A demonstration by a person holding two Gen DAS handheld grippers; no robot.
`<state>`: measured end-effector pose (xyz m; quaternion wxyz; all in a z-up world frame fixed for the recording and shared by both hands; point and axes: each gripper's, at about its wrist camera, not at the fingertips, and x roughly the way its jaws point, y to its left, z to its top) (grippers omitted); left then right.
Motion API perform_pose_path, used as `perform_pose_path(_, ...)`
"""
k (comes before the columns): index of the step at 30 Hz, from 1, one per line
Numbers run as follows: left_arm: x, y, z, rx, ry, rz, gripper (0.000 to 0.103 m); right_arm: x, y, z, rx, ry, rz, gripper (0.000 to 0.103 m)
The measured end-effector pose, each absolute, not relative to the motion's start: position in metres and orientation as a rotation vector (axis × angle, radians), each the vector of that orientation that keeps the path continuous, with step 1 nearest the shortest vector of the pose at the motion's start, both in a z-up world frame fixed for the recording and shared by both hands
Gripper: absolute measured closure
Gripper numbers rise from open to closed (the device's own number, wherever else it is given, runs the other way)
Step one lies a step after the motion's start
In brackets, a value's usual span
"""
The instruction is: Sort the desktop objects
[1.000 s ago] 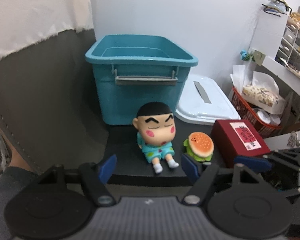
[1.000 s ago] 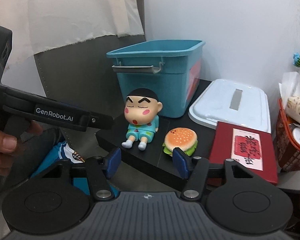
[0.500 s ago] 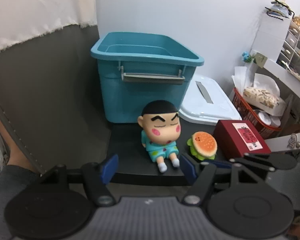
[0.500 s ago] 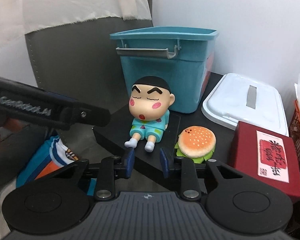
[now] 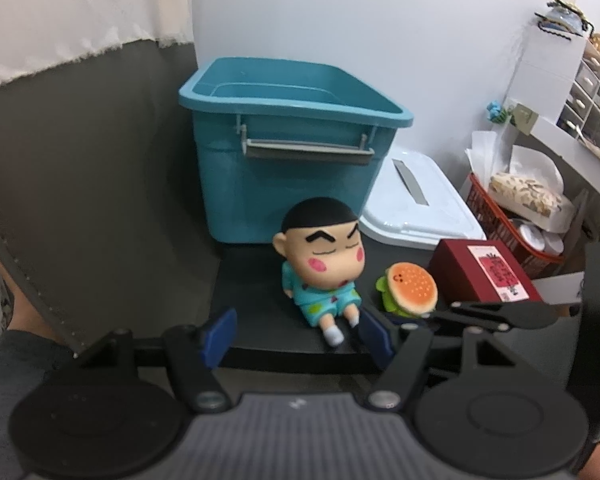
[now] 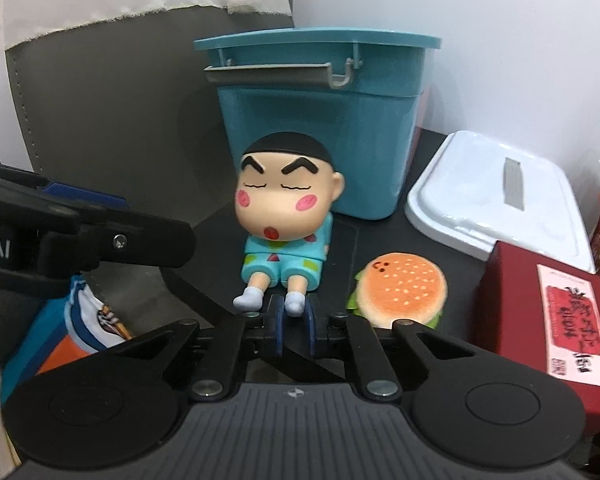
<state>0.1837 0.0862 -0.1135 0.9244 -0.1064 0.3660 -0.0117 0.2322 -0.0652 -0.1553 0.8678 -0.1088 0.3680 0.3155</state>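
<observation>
A cartoon boy figurine [image 5: 320,264] [image 6: 288,220] in teal pyjamas sits on the black desk in front of a teal bin [image 5: 292,152] [image 6: 320,120]. A toy hamburger [image 5: 410,288] [image 6: 400,292] lies to its right, then a red box [image 5: 486,272] [image 6: 556,308]. My left gripper [image 5: 296,338] is open, its blue pads either side of the figurine's feet. My right gripper [image 6: 292,330] has its pads nearly together around the figurine's right foot. Whether they press on it is unclear.
A white lid [image 5: 416,204] [image 6: 496,200] lies right of the bin. A red basket [image 5: 508,220] of packets stands at far right below shelves. A grey chair back [image 5: 80,200] rises left of the desk edge.
Both grippers have moved closer to the figurine. The right gripper's pads have narrowed from wide apart to almost together at the figurine's foot. The left stays open.
</observation>
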Motion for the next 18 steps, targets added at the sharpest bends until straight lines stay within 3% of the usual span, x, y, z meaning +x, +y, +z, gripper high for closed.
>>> perform_pose_path(8,0.185,0.089,-0.117,-0.233,0.772,-0.031,0.032,0.226,-0.074,-0.142,-0.249,0.729,0.637,0.088)
perform_pose_path(10,0.185,0.090,-0.117,-0.228,0.776,-0.026,0.032,0.223,-0.074,-0.137,-0.244,0.694,0.662,0.080)
perform_pose_path(12,0.185,0.091,-0.118,-0.230,0.779,-0.023,0.032,0.221,-0.073,-0.135,-0.237,0.669,0.675,0.052)
perform_pose_path(13,0.185,0.092,-0.118,-0.231,0.780,-0.022,0.032,0.221,-0.073,-0.135,-0.233,0.660,0.676,0.046)
perform_pose_path(18,0.184,0.094,-0.117,-0.235,0.778,-0.019,0.032,0.225,-0.069,-0.138,-0.225,0.670,0.685,0.046)
